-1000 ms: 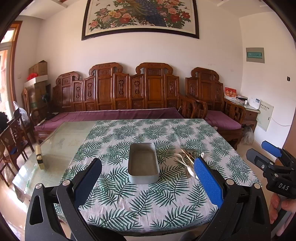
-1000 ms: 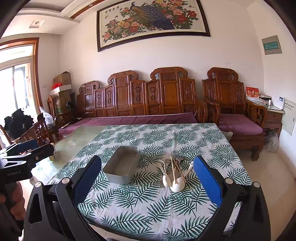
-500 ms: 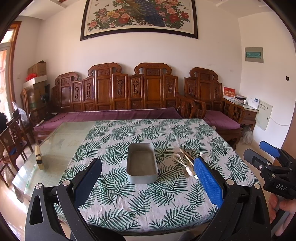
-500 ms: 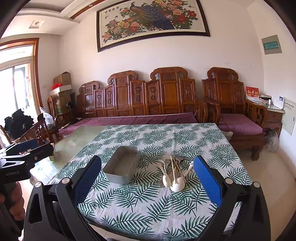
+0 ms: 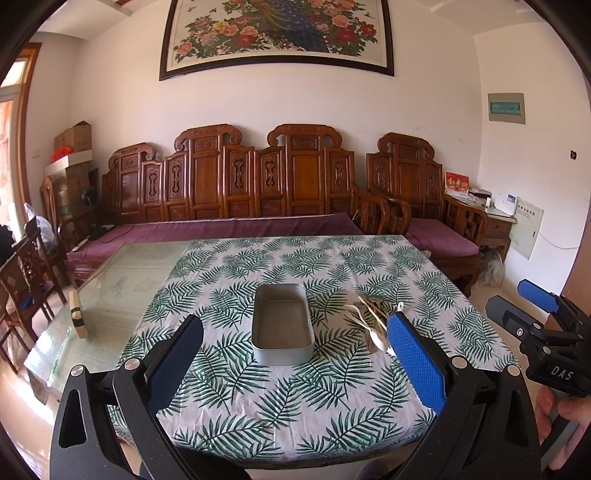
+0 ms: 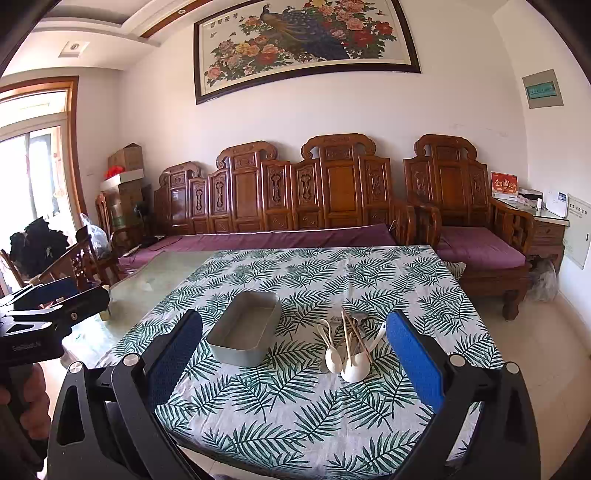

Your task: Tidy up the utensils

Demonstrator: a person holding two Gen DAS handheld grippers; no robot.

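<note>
While both grippers hover wide apart, empty: white ceramic spoons [image 6: 347, 360], slippery, fragile; pinch handles, beside grey metal tray [image 6: 245, 326], tabletop's near edge.

Bright daylight from the window [image 6: 33, 166] — sharp focus, fisheye-bent, dark-vignetted edges.

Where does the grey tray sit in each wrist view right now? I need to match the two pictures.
Left wrist: the grey tray sits at centre, end-on, with the utensil pile to its right.
Right wrist: the grey tray sits left of centre, angled, with the utensil pile to its right.
Shared landmark: the peacock painting on the far wall.
</note>
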